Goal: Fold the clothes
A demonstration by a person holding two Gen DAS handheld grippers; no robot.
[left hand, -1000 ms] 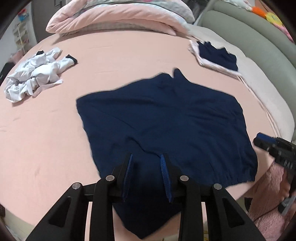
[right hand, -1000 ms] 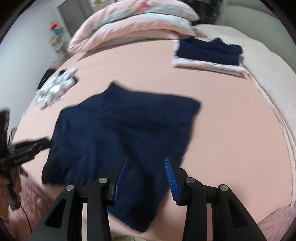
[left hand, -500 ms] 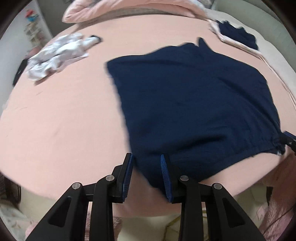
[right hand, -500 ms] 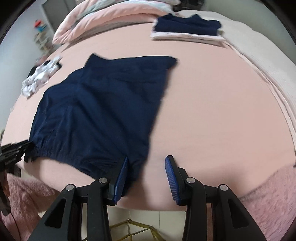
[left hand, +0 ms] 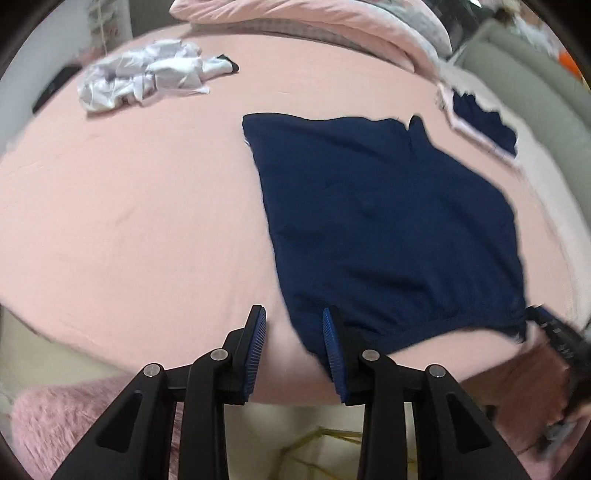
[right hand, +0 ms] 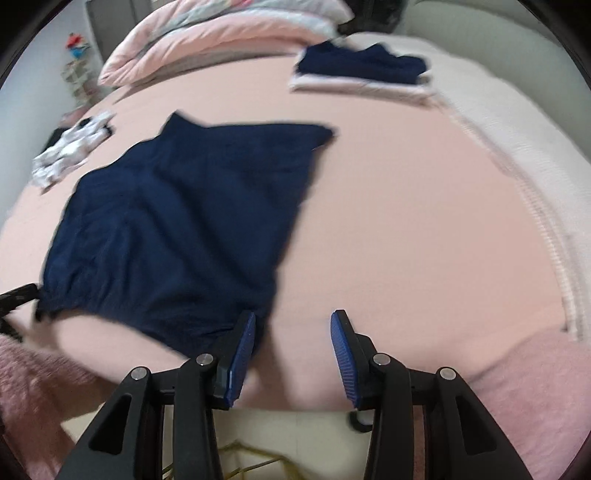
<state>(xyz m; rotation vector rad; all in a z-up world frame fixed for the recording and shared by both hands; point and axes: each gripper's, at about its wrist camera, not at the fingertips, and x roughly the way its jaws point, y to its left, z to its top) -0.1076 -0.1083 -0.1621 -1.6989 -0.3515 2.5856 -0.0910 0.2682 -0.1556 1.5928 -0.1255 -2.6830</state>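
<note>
Navy shorts [left hand: 388, 221] [right hand: 184, 214] lie spread flat on the pink bed sheet [left hand: 129, 203], with the gathered waistband toward the bed's near edge. My left gripper [left hand: 295, 349] stands open at the waistband's near left corner; the cloth tip reaches between the fingers beside the right pad [left hand: 332, 350], with bare sheet showing by the left pad. My right gripper [right hand: 293, 350] is open at the other corner, where the cloth edge lies just by its left pad [right hand: 242, 354]. Each view catches the other gripper [left hand: 554, 328] [right hand: 18, 295] at its edge.
A crumpled white garment [left hand: 147, 77] [right hand: 70, 147] lies at the far left. A folded navy piece on a pale stack [left hand: 480, 122] [right hand: 362, 62] sits far right. Pink bedding [left hand: 314, 22] is piled at the back, a white blanket [right hand: 517, 129] covers the right side, and a fluffy pink rug [right hand: 535, 387] lies below.
Both grippers drew back to the bed's near edge and apart, from over the shorts to the waistband corners. The shorts now lie flatter and more spread out.
</note>
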